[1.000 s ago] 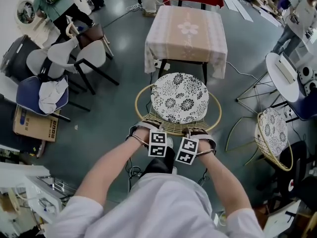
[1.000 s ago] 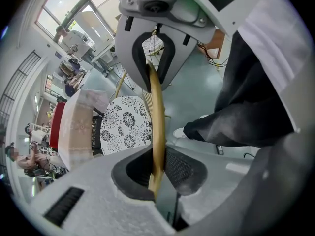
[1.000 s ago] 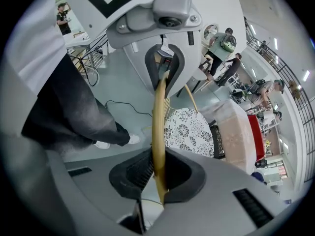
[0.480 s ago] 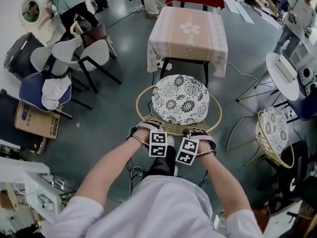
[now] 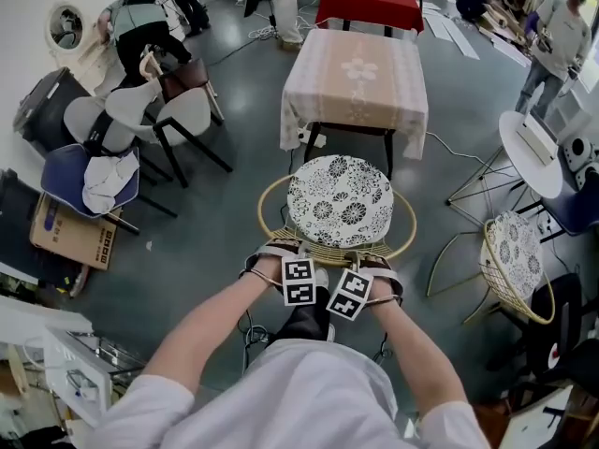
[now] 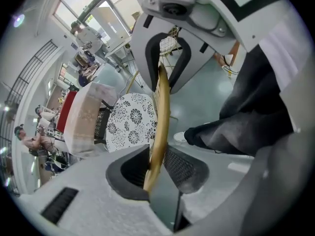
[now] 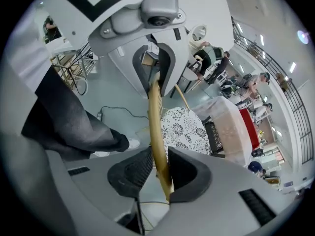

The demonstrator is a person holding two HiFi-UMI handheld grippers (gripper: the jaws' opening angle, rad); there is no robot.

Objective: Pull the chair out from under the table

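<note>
The wicker chair has a floral cushion (image 5: 339, 201) and a golden rim (image 5: 404, 237); it stands just in front of the table (image 5: 356, 73) with the pale pink cloth. My left gripper (image 5: 281, 253) and right gripper (image 5: 376, 266) are both at the chair's near rim. In the left gripper view the rim (image 6: 162, 107) runs between the jaws of the left gripper (image 6: 156, 162), which have just been opening; it lies against one pad, with a gap at the other. In the right gripper view the right gripper (image 7: 156, 170) is shut on the rim (image 7: 155, 117).
Several chairs (image 5: 159, 110) crowd the left, one blue chair carrying a cloth (image 5: 89, 178), with a cardboard box (image 5: 70, 237) beside it. A second wicker chair (image 5: 515, 260) and a white round table (image 5: 529, 143) stand at the right. People stand at the back, near a red table (image 5: 370, 3).
The chair and both grippers have come slightly toward me, away from the table. The right gripper's marker cube has rolled a little.
</note>
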